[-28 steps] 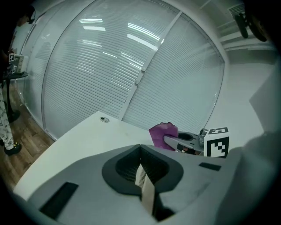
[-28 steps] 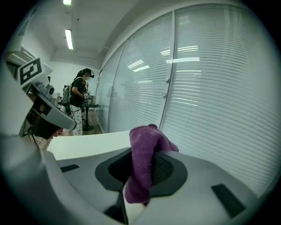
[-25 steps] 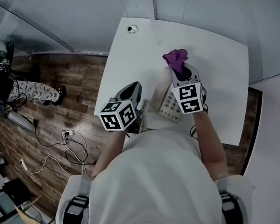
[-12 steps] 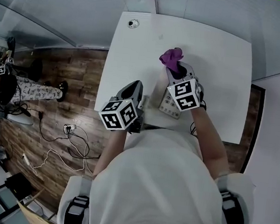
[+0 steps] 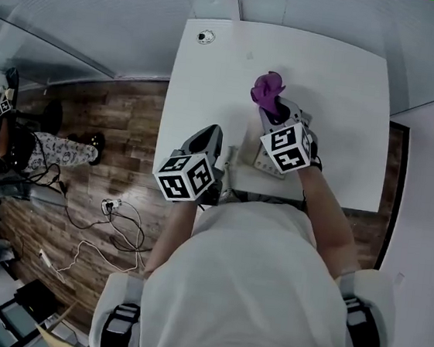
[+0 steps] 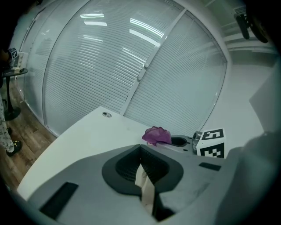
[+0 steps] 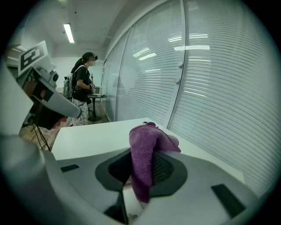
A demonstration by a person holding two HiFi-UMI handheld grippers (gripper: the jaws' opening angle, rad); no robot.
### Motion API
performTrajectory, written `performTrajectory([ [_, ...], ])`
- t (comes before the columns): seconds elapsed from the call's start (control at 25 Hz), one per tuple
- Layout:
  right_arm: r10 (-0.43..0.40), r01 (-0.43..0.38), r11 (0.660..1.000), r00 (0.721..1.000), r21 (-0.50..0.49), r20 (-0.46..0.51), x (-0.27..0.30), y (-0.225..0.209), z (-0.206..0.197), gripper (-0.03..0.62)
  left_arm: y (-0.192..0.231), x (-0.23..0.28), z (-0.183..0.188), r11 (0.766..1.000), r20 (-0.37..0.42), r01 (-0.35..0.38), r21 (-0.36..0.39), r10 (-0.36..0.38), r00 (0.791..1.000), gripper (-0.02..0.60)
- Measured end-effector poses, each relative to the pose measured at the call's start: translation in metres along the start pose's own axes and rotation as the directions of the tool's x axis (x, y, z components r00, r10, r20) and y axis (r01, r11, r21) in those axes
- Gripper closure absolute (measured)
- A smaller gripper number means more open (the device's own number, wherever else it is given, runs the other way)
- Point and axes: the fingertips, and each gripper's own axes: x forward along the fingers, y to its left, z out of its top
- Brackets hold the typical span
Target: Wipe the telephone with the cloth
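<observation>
A pale telephone (image 5: 251, 159) lies on the white table (image 5: 344, 82), close to the near edge. My right gripper (image 5: 276, 107) is over it, shut on a purple cloth (image 5: 267, 87) that bunches out past the jaws. In the right gripper view the cloth (image 7: 147, 149) hangs between the jaws and a white part of the telephone (image 7: 131, 208) shows just below. My left gripper (image 5: 220, 160) is at the telephone's left edge. Its jaws are shut on a thin beige strip (image 6: 144, 184), apparently that edge. The left gripper view also shows the cloth (image 6: 156, 135) beside the right gripper (image 6: 181, 141).
A round cable grommet (image 5: 206, 36) sits at the table's far left corner. Glass walls with blinds (image 7: 206, 79) stand behind the table. To the left is a wooden floor with cables (image 5: 111, 211). A person (image 7: 82, 88) stands by a small round table further off.
My right gripper has sunk a little with the cloth and now covers more of the telephone's keypad. The left gripper has stayed in place.
</observation>
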Motion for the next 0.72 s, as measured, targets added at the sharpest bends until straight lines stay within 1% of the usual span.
performTrajectory([
  [0.16, -0.01, 0.01, 1.0, 1.0, -0.008, -0.02, -0.006, 0.012, -0.003, 0.499, 0.001, -0.004, -0.001, 1.0, -0.021, 0.021, 0.011, -0.021, 1.0, 0.561],
  [0.72, -0.042, 0.043, 0.999, 0.997, 0.017, -0.059, -0.023, 0.045, -0.01, 0.499, 0.0, -0.021, -0.009, 0.994, -0.064, 0.1, 0.053, -0.097, 0.993, 0.561],
])
